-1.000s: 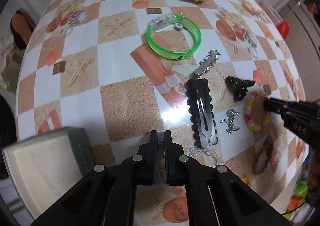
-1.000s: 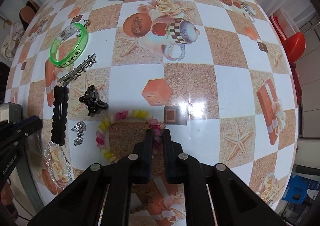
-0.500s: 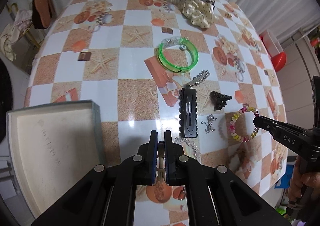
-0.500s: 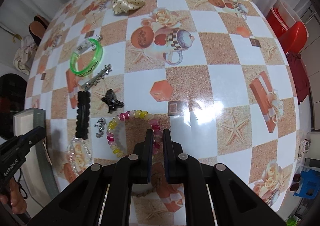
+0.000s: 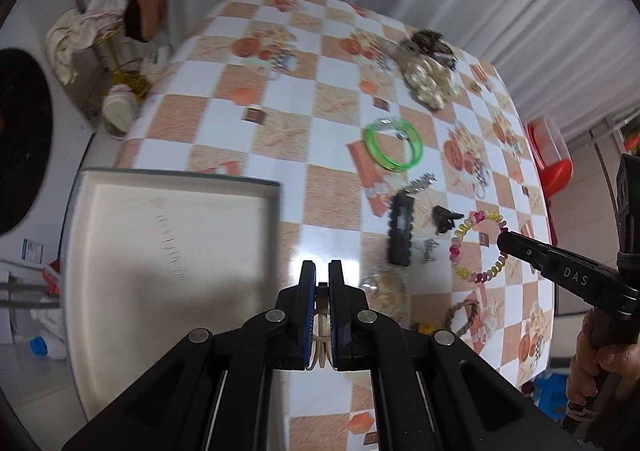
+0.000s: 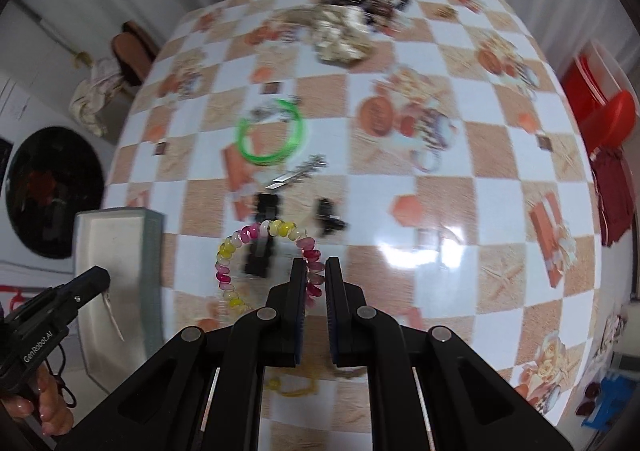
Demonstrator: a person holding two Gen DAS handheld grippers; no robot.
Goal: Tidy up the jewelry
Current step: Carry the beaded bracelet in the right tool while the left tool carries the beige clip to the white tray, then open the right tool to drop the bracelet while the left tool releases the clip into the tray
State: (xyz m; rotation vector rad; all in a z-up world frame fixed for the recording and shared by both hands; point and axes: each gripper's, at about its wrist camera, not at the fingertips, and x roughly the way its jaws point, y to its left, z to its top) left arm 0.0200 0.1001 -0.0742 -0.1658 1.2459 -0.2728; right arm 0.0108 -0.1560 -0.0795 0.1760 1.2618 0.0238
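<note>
Left of the black hair clip [image 5: 400, 233] lies the open box [image 5: 168, 251]; the left gripper [image 5: 322, 283], beside the box, pinches a thin pale loop [image 5: 320, 331]. Right of the clip, the right gripper [image 6: 316, 279] clamps the beaded bracelet [image 6: 240, 239], lifted in front of the clip and green bangle [image 6: 272, 135].

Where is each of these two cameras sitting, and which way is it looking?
Left wrist: on the left gripper, looking steeply down over the box and table; the right gripper and its hand show.
Right wrist: on the right gripper, looking down at its held spiral bracelet; the left gripper shows.
Both share the green bangle.
</note>
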